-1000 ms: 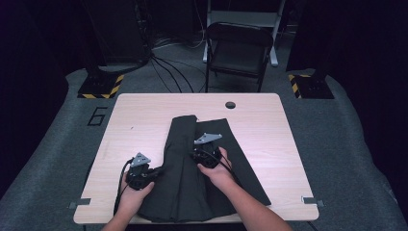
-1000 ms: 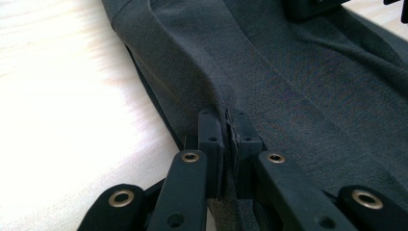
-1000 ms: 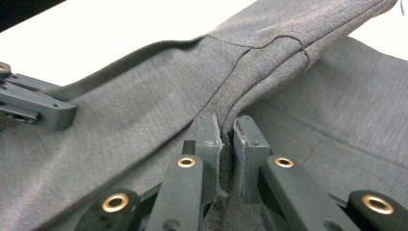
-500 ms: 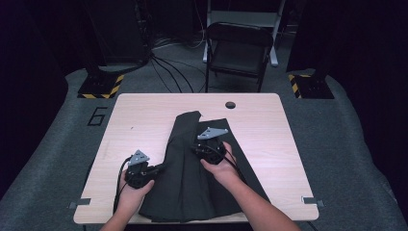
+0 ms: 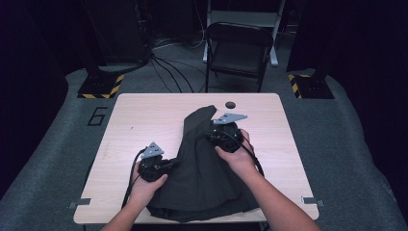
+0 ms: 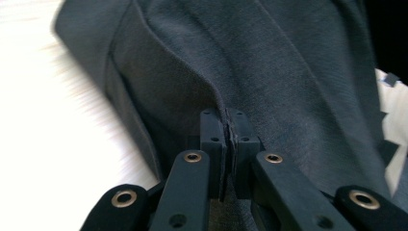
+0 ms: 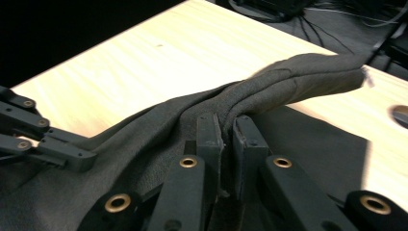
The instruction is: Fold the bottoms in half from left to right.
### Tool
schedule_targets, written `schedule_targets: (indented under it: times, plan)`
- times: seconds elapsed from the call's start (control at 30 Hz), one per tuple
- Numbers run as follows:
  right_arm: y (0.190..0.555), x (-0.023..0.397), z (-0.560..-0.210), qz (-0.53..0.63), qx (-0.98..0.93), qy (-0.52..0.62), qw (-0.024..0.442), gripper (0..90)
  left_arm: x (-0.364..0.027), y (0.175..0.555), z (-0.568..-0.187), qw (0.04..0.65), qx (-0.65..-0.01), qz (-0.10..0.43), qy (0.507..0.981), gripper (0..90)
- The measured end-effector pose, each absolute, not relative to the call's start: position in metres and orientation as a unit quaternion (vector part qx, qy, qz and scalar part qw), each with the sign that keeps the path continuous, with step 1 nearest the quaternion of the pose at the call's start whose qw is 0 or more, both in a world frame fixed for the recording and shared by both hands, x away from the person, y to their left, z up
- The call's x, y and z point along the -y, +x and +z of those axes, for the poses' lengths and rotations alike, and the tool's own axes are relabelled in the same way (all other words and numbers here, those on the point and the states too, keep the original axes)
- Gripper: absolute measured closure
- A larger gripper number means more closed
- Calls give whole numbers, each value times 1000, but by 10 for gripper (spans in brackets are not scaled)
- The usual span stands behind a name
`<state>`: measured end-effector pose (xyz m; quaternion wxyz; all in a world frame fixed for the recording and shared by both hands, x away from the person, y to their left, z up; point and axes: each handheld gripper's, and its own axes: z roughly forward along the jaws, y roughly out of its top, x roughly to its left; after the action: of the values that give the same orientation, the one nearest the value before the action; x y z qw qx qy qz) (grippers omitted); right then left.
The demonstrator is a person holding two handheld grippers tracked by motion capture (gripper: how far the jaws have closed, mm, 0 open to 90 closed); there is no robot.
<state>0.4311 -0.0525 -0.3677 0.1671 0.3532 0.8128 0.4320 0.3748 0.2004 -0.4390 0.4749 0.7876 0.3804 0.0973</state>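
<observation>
A dark grey garment (image 5: 207, 180) lies on the light wooden table (image 5: 144, 115), its far end drawn up into a ridge. My left gripper (image 5: 175, 161) is shut on the garment's left edge; a thin fold of cloth (image 6: 269, 72) is pinched between its pads (image 6: 229, 124). My right gripper (image 5: 212, 135) is shut on a raised fold near the garment's far end, and the cloth (image 7: 288, 77) rises over its jaws (image 7: 228, 126) into a thick rolled ridge. The left gripper (image 7: 45, 142) also appears at the left edge of the right gripper view.
A small round hole (image 5: 230, 104) lies in the table just beyond the garment. Bare wood lies left and right of the cloth. Behind the table stand a dark folding chair (image 5: 239, 50), floor cables (image 5: 168, 62) and two yellow-and-black striped stand bases (image 5: 102, 86).
Both hands have risen, pulling the cloth up off the table. The right gripper has moved toward the far side, and the garment's far end now stands in a higher peak.
</observation>
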Motion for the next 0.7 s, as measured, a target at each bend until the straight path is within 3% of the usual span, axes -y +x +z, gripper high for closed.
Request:
schedule_targets:
  times: [0.1, 0.23, 0.33, 0.47, 0.7]
  plan:
    - [434, 68, -367, 408, -820, 358, 183, 829, -179, 381, -442, 468, -372, 86, 797, 872]
    - [446, 95, -386, 379, -820, 395, 166, 828, -152, 392, -459, 455, -377, 58, 804, 861]
    - [455, 104, -409, 347, -822, 422, 163, 826, -141, 394, -466, 446, -377, 49, 810, 801]
    - [464, 115, -446, 312, -828, 439, 155, 822, -145, 391, -463, 440, -364, 64, 818, 707]
    - [475, 122, -477, 291, -826, 460, 147, 812, -178, 385, -463, 445, -381, 60, 808, 650]
